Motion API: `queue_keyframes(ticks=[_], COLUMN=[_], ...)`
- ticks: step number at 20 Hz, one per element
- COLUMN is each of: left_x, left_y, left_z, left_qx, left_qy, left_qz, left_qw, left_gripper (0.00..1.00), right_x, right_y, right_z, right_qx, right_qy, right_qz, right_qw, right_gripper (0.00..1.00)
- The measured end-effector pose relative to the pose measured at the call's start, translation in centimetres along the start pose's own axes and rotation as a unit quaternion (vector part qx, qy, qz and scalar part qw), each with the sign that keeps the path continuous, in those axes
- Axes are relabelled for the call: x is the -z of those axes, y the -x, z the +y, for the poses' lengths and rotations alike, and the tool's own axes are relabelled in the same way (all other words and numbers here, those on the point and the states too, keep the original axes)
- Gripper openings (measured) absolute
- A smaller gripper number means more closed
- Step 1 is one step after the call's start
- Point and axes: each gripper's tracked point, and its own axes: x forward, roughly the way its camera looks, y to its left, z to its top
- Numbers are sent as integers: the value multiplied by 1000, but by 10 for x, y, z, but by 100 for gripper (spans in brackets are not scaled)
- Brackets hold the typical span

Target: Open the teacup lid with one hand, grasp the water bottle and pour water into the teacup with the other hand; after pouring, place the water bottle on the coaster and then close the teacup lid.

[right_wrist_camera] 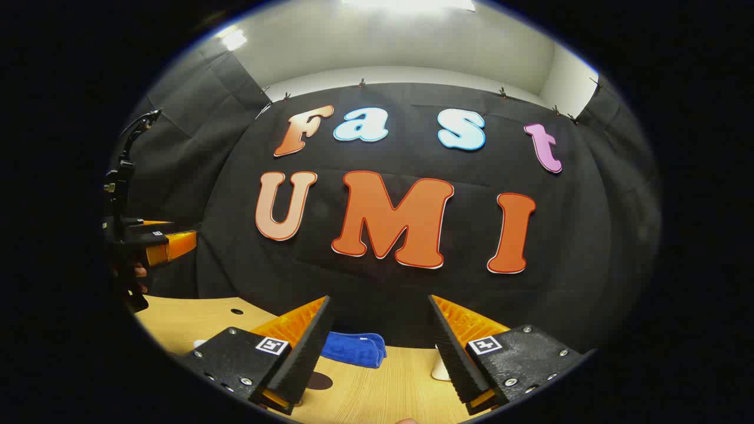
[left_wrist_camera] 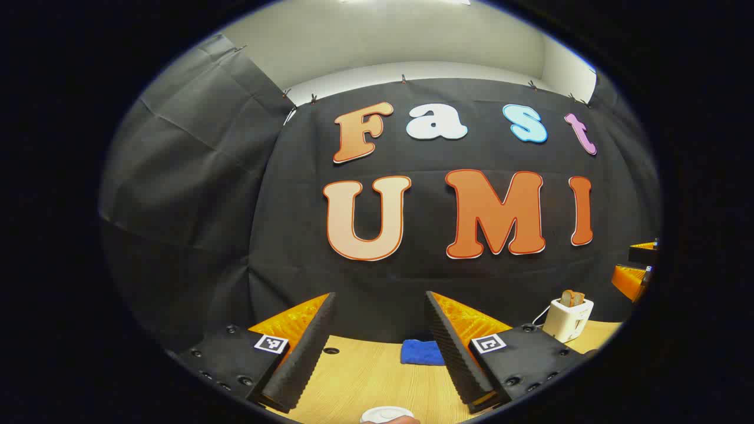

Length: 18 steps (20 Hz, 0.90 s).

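Both grippers hang level above the worktop (left_wrist_camera: 377,377), pointing at the booth wall; prob a ready pose w/ nothing picked yet. Left gripper (left_wrist_camera: 380,353): jaws wide apart, empty. The teacup lid (left_wrist_camera: 387,414), a white round rim, sits at the bottom edge, below and between the jaws, near but not touching. Right gripper (right_wrist_camera: 380,353): jaws also spread, empty. Beyond them a blue cloth (right_wrist_camera: 353,348) and a dark round coaster (right_wrist_camera: 318,381) by its left finger. Toaster (left_wrist_camera: 567,318) off right in the left gripper view. Water bottle: can't place.
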Motion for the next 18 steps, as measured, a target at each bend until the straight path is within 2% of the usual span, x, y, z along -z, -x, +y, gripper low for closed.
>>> queue_keyframes(ticks=[3, 5, 6, 7, 9, 18], left_x=[-5, -1, 1, 1, 2, 20], left_y=[-4, -5, -5, -6, -6, -5], left_z=[0, 0, -1, 0, 2, -2], left_qx=[-2, 0, 2, 2, -2, 11], left_qy=[1, 6, 8, 9, 2, 5], left_qz=[-7, 2, 5, 6, 8, 31], left_qw=[1000, 1000, 1000, 1000, 1000, 999], left_gripper=[94, 100, 100, 94, 97, 95], right_x=[-2, 0, 1, 3, 5, 18], right_y=[-2, -4, -5, -5, -6, -5], right_z=[-1, 0, 0, 1, 0, 3], right_qx=[-2, -4, -5, -9, -7, -16], right_qy=[-2, -4, -5, -5, -2, -22], right_qz=[-1, -1, 2, 4, 8, 21], right_qw=[1000, 1000, 1000, 1000, 1000, 999], right_gripper=[95, 95, 95, 95, 95, 95])
